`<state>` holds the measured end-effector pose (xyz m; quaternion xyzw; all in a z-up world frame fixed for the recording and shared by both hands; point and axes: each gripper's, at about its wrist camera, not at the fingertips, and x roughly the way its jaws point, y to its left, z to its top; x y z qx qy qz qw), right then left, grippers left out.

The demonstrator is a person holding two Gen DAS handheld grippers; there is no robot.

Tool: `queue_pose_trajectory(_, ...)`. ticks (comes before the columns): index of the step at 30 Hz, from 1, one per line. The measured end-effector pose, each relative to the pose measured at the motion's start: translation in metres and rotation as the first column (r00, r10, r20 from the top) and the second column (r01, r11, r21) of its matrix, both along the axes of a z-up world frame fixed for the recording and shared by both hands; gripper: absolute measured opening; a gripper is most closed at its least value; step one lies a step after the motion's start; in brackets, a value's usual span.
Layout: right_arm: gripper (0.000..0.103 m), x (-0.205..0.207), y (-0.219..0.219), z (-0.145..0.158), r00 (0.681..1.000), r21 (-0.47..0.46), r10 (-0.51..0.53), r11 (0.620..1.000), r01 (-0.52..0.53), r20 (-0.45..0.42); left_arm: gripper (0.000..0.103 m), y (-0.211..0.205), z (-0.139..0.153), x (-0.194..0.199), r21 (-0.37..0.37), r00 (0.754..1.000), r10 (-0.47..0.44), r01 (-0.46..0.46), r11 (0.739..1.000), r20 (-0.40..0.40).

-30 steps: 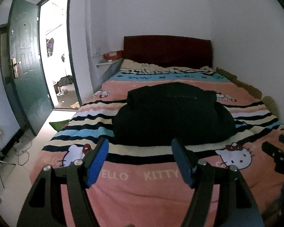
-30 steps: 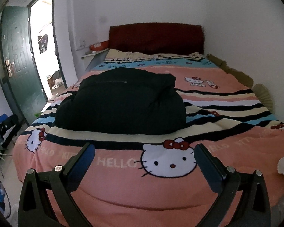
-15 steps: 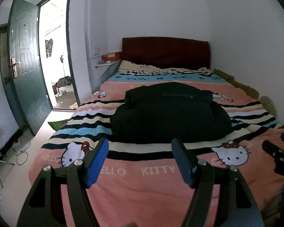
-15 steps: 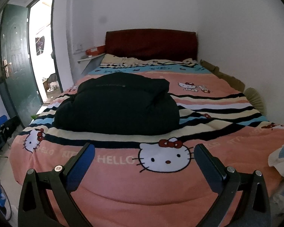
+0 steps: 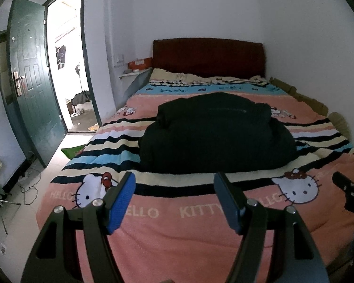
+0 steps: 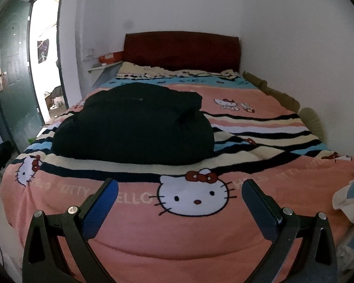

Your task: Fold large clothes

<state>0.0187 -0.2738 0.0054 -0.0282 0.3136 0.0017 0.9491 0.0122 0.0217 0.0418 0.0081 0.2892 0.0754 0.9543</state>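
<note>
A bulky black garment (image 5: 214, 132) lies folded into a thick pile in the middle of the bed, on the pink striped Hello Kitty blanket (image 5: 167, 212). It also shows in the right wrist view (image 6: 134, 125). My left gripper (image 5: 174, 184) is open and empty, held back over the foot of the bed, well short of the garment. My right gripper (image 6: 179, 188) is open and empty, also over the foot of the bed. The right gripper's tip shows at the left wrist view's right edge (image 5: 349, 188).
A dark red headboard (image 5: 207, 56) stands at the far wall. An open green door (image 5: 33, 89) and doorway are on the left, with cables on the floor (image 5: 28, 186). A white wall runs along the bed's right side. Light cloth (image 6: 351, 195) lies at the bed's right corner.
Both grippers have drawn back from the bed, so the garment looks farther off. The garment has not moved. Both grippers stay open.
</note>
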Motion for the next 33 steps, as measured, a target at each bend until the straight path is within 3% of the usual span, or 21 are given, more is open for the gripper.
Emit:
queue_pose_trajectory(13, 0.102, 0.022, -0.003, -0.022, 0.999, -0.023, -0.007, 1.0, 0.006, -0.043, 0.067, 0.001, -0.029, 0.029, 0.025, 0.998, -0.002, 0.003, 1.0, -0.058)
queue_pose_trajectory(33, 0.102, 0.035, -0.012, -0.035, 0.997, -0.032, -0.026, 0.999, 0.024, -0.066, 0.067, -0.004, -0.048, 0.049, 0.037, 0.995, -0.02, 0.023, 0.999, -0.097)
